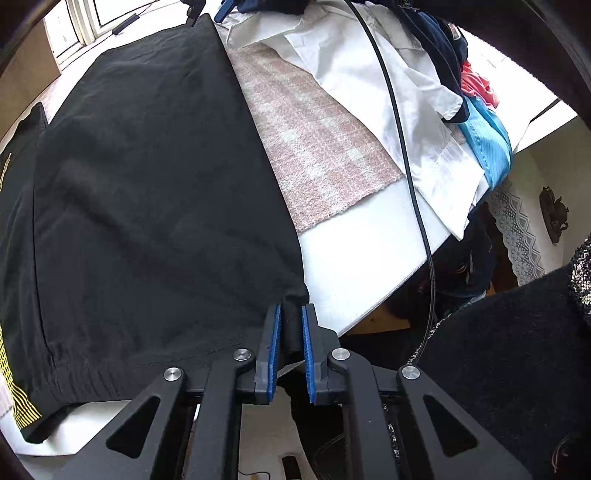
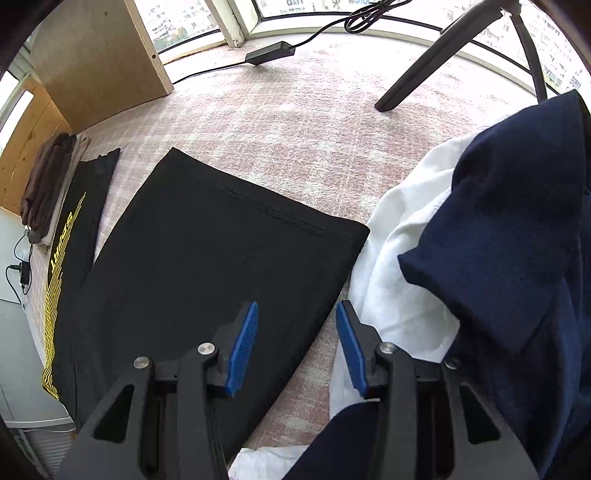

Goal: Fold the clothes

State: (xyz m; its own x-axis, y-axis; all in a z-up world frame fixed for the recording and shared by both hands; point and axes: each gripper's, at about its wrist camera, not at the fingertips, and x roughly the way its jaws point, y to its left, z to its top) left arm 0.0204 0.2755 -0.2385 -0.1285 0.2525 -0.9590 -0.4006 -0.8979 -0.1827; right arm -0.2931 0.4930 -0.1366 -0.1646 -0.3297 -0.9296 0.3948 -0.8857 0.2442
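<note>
A black garment [image 1: 147, 192] lies flat and folded on the pink checked cover [image 1: 314, 140]. My left gripper [image 1: 291, 314] is shut on its near corner at the table's edge, with black cloth between the blue pads. In the right wrist view the same black garment [image 2: 207, 258] lies spread ahead. My right gripper [image 2: 297, 314] is open and empty, just above the garment's right edge. The right gripper's tip also shows at the far end in the left wrist view [image 1: 223, 11].
A black shirt with yellow print [image 2: 70, 258] lies to the left, beside folded brown clothes [image 2: 48, 181]. A pile of white [image 2: 399, 273] and navy clothes [image 2: 509, 258] lies to the right. A black cable [image 1: 402, 147] hangs across the table. A chair leg [image 2: 436, 62] and a power brick [image 2: 271, 51] lie beyond.
</note>
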